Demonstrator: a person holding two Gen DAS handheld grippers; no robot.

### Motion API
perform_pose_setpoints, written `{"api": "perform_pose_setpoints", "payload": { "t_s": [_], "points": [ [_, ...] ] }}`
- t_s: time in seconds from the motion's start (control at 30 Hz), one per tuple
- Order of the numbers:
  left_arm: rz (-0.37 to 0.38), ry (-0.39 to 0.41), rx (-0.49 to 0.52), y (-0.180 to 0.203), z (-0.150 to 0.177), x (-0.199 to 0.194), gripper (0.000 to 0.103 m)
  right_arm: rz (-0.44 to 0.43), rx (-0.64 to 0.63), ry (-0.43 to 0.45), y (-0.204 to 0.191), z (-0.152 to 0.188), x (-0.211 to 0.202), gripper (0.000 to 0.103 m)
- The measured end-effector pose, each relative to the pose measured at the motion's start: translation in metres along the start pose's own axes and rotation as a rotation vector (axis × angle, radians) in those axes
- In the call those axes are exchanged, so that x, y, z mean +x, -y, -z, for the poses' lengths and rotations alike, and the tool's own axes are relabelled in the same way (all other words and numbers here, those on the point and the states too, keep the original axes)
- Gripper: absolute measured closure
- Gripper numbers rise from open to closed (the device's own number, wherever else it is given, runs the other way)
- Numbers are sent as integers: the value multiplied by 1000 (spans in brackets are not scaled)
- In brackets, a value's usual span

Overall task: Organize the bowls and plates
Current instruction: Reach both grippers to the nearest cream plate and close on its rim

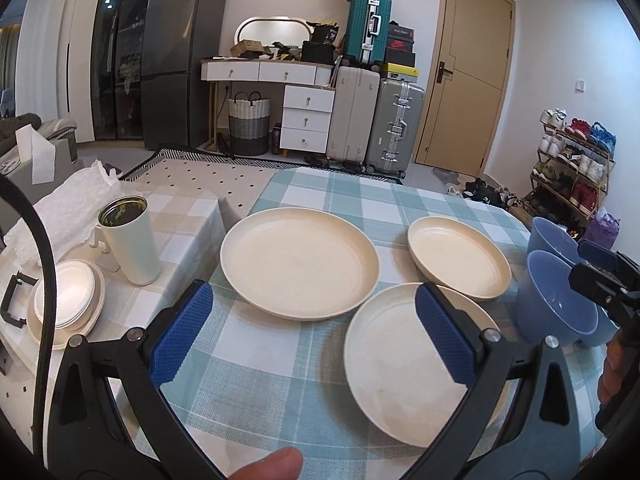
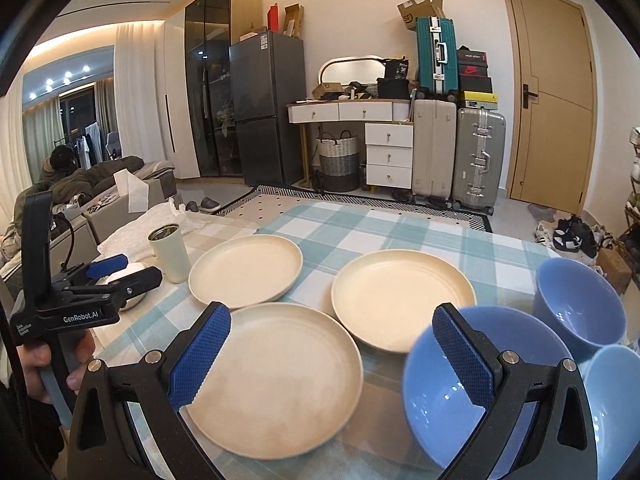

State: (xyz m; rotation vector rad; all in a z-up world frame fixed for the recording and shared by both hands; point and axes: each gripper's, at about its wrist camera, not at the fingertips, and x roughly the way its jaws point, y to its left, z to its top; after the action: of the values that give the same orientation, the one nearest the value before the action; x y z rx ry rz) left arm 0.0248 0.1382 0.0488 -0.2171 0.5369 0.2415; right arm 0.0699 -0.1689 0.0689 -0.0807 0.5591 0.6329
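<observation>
Grippers sit lowest in both views, each with jaws spread and nothing between the blue pads. In the left wrist view the left gripper [image 1: 314, 336] frames the checked tablecloth [image 1: 248, 380], its right pad over the rim of the near plate [image 1: 400, 372] at lower right. In the right wrist view the right gripper [image 2: 330, 356] spans that plate at lower centre and the near bowl [image 2: 440, 400] at lower right.

Behind these, the big plate [image 1: 300, 262] lies at centre, and the far plate [image 1: 460, 256] to its right. Two more blue bowls [image 2: 580, 312] sit at the right edge. A tumbler [image 1: 130, 240] stands at left, with stacked white dishes [image 1: 68, 304] below it.

Suitcases [image 1: 376, 120], a fridge [image 1: 180, 64] and a door [image 1: 468, 68] line the far wall.
</observation>
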Motion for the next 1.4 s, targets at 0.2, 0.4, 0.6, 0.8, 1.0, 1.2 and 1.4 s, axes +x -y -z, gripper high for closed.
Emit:
{"api": "perform_pose_setpoints", "payload": {
  "t_s": [0.2, 0.4, 0.6, 0.8, 1.0, 1.2, 1.4],
  "points": [
    [-42, -32, -6, -19, -15, 27, 2, -32, 3, -31, -11, -26, 34, 0],
    [-50, -70, -62, -40, -23, 60, 2, -73, 33, -101, -15, -42, 81, 0],
    [-87, -101, -72, -53, -27, 93, 2, -91, 31, -164, -24, -47, 127, 0],
    [-105, -156, -97, -66, -28, 124, 5, -130, 59, -214, -28, -51, 171, 0],
    [-99, -220, -105, -78, -24, 151, 14, -171, 58, -287, -37, -49, 210, 1],
    [-83, -270, -125, -85, -18, 170, 30, -172, 72, -361, -39, -41, 246, 22],
    [-68, -298, -128, -82, -17, 187, 41, -198, 122, -414, -35, -33, 266, 34]
  ]
}}
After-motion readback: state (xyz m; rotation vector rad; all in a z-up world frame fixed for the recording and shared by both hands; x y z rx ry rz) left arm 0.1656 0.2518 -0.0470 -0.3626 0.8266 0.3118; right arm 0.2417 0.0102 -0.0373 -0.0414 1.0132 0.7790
